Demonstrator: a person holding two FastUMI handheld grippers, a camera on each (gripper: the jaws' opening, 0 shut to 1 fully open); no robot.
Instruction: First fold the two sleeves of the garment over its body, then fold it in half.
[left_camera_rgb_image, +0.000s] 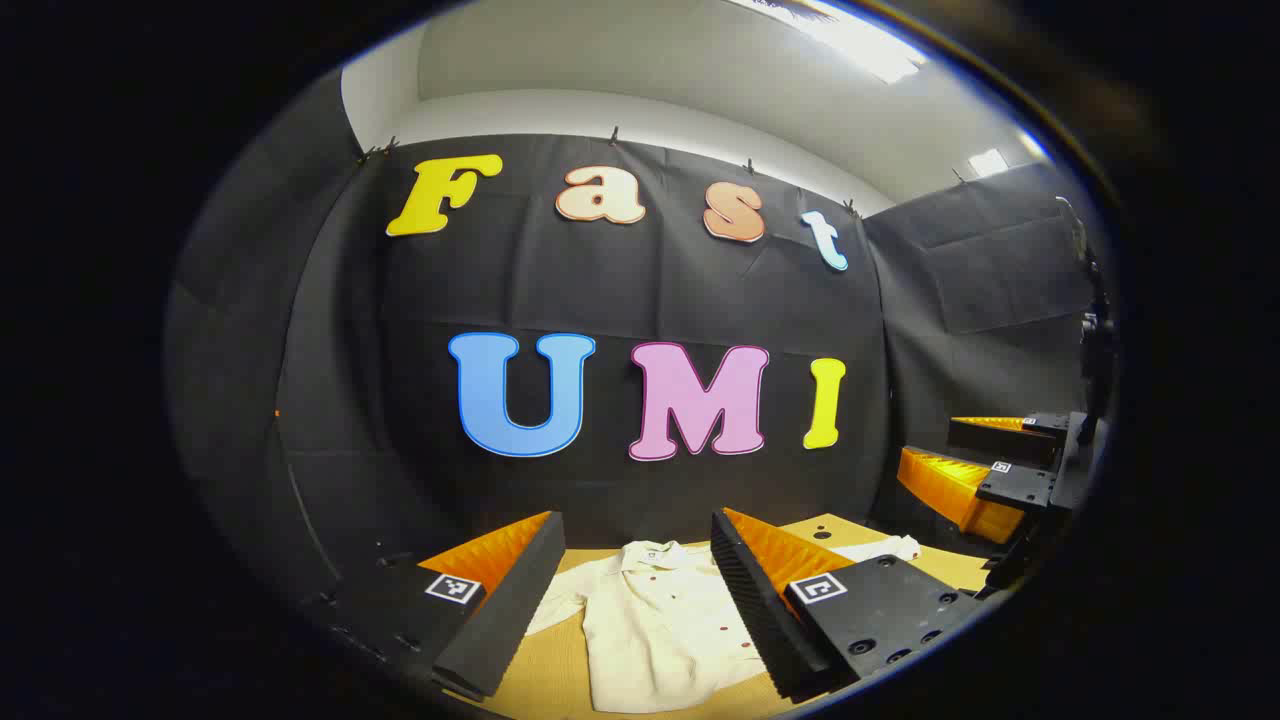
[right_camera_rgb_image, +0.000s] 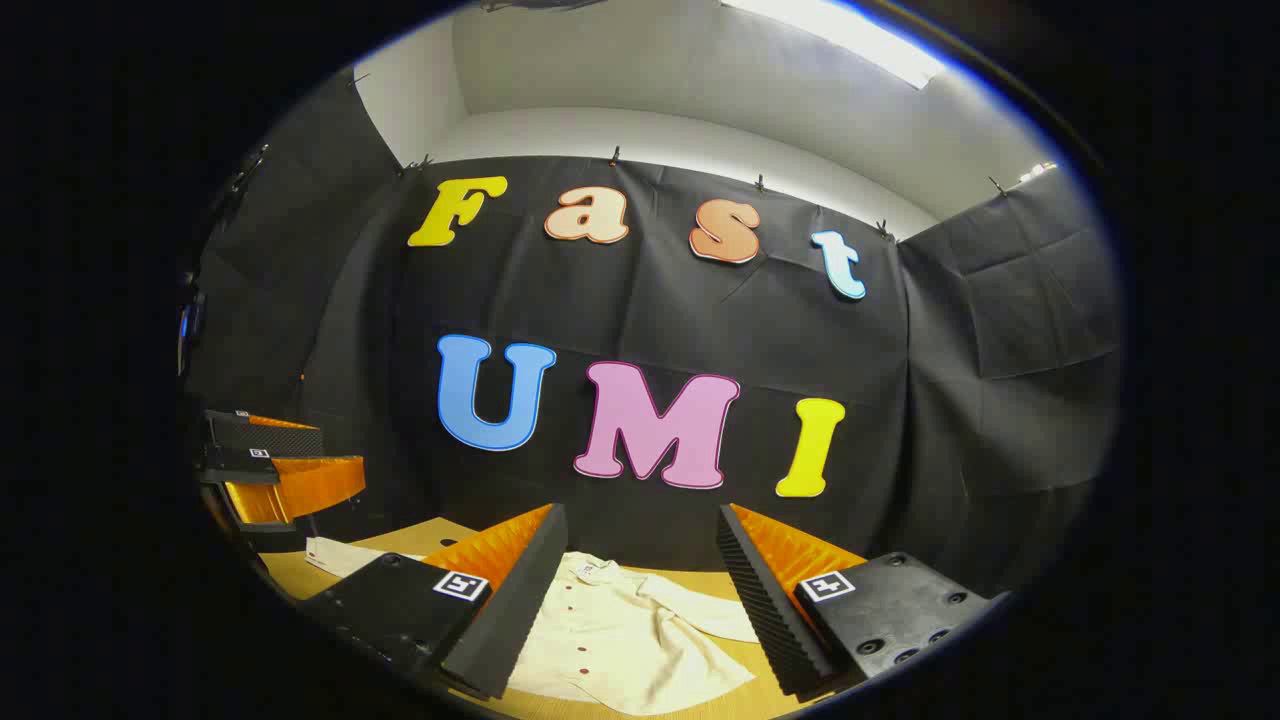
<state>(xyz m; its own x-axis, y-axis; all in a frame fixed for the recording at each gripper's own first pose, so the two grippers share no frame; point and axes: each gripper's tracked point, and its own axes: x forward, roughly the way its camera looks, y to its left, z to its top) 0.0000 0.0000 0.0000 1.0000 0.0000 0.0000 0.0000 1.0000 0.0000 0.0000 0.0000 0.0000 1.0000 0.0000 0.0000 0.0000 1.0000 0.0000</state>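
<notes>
We are looking across a tan table closed in by the booth's black cloth wall; a white wall and a bright ceiling light are showing above it; a cream button-up shirt is lying flat on the table, collar toward the cloth, one sleeve lying across its body; our left gripper and right gripper are hovering over it, jaws spread and holding nothing.
</notes>
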